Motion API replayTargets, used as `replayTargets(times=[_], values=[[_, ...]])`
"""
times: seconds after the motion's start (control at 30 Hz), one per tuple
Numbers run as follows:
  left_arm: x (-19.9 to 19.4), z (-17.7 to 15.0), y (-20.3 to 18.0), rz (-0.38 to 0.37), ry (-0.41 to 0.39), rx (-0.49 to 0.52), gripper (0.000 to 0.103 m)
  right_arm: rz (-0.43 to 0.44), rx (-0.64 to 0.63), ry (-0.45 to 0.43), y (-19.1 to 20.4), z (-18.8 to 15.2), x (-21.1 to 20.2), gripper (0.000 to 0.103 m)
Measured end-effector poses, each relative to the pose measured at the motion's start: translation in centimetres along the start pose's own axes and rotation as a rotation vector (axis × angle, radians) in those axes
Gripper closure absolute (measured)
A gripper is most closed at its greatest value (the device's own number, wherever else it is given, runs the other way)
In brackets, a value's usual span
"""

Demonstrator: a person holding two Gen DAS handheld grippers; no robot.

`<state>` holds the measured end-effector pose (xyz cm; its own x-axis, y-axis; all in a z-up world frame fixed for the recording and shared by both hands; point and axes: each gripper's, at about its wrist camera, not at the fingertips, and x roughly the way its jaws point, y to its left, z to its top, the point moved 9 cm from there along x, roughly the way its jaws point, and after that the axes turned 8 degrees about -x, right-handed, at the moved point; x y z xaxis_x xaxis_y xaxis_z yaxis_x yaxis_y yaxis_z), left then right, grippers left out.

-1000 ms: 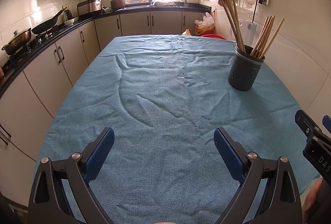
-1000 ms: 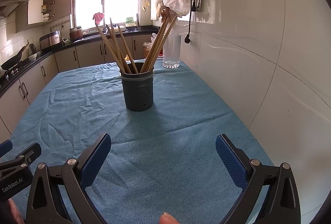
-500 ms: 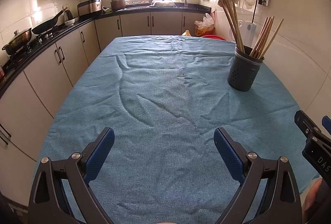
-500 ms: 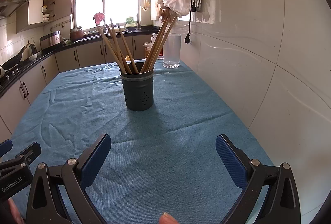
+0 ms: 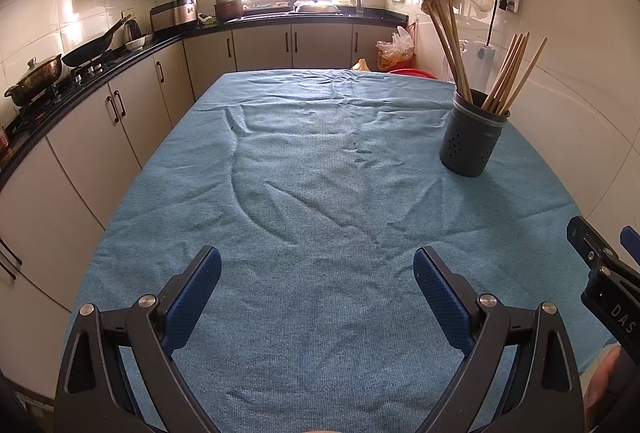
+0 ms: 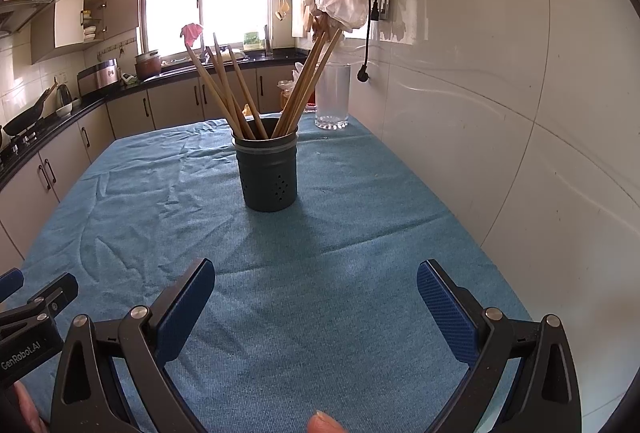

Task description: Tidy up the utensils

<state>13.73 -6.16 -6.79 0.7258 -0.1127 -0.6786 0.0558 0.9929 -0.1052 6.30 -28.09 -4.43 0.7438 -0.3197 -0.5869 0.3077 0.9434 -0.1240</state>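
Our jaws stand spread wide on both tools, nothing between them: the left gripper hovers over the bare blue cloth on the bench, and the right gripper faces the utensil holder from the near end.

The chopsticks are all we can see of the utensils. They stand in the dark perforated holder, fanned into two bunches that lean apart, one to the left and one to the right. The holder sits on the cloth toward the wall side of the bench, well apart from both grippers, with a clear glass behind it. No loose utensil shows on the cloth in either view.

We judge the sticks to be light, stiff and smooth wood, thin enough to roll or slip if pinched at the very tip. We would take one around mid-shaft, above the holder's rim, across its width. The holder looks light too, so a sideways pull on a stick could tip it; lifting straight along the stick's lean seems safer.
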Motion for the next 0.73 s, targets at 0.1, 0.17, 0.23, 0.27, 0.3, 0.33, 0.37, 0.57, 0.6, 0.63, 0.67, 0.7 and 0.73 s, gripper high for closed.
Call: replayTargets(times=[0.1, 0.17, 0.23, 0.27, 0.3, 0.33, 0.37, 0.57, 0.6, 0.63, 0.67, 0.7, 0.73], values=[[-0.1, 0.0, 0.0, 0.0, 0.0, -0.001, 0.007, 0.001, 0.0, 0.001, 0.0, -0.1, 0.0, 0.0], [-0.1, 0.0, 0.0, 0.0, 0.0, 0.001, 0.007, 0.002, 0.001, 0.002, 0.0, -0.1, 0.0, 0.0], [-0.1, 0.0, 0.0, 0.0, -0.001, 0.0, 0.007, 0.003, 0.002, 0.004, 0.0, -0.1, 0.1, 0.0], [0.0, 0.0, 0.0, -0.001, 0.0, 0.0, 0.007, 0.004, 0.002, 0.006, 0.0, -0.2, 0.2, 0.0], [-0.1, 0.0, 0.0, -0.002, 0.0, 0.001, 0.007, 0.004, 0.001, 0.008, 0.0, -0.2, 0.2, 0.0], [-0.1, 0.0, 0.0, -0.003, 0.0, 0.0, 0.007, 0.005, 0.001, 0.009, 0.0, -0.2, 0.3, 0.0], [-0.2, 0.0, 0.0, -0.006, 0.0, -0.002, 0.007, 0.006, 0.001, 0.01, 0.0, -0.2, 0.3, 0.0], [0.3, 0.0, 0.5, 0.001, 0.007, -0.014, 0.007, 0.01, -0.005, 0.021, 0.2, -0.2, 1.0, 0.0], [0.3, 0.1, 0.7, 0.003, 0.0, -0.022, 0.007, 0.012, -0.006, 0.025, 0.3, -0.2, 1.1, 0.0], [0.4, 0.3, 0.9, 0.007, -0.003, -0.025, 0.007, 0.013, -0.008, 0.03, 0.4, -0.3, 1.4, 0.0], [0.6, 0.4, 1.1, 0.015, -0.004, -0.027, 0.007, 0.015, -0.01, 0.035, 0.4, -0.3, 1.7, 0.0], [1.0, 0.6, 1.5, 0.023, 0.0, -0.031, 0.007, 0.019, -0.012, 0.04, 0.5, -0.2, 2.1, 0.0], [1.5, 0.8, 2.0, 0.033, 0.007, -0.04, 0.007, 0.025, -0.013, 0.047, 0.5, -0.1, 2.6, 0.0]])
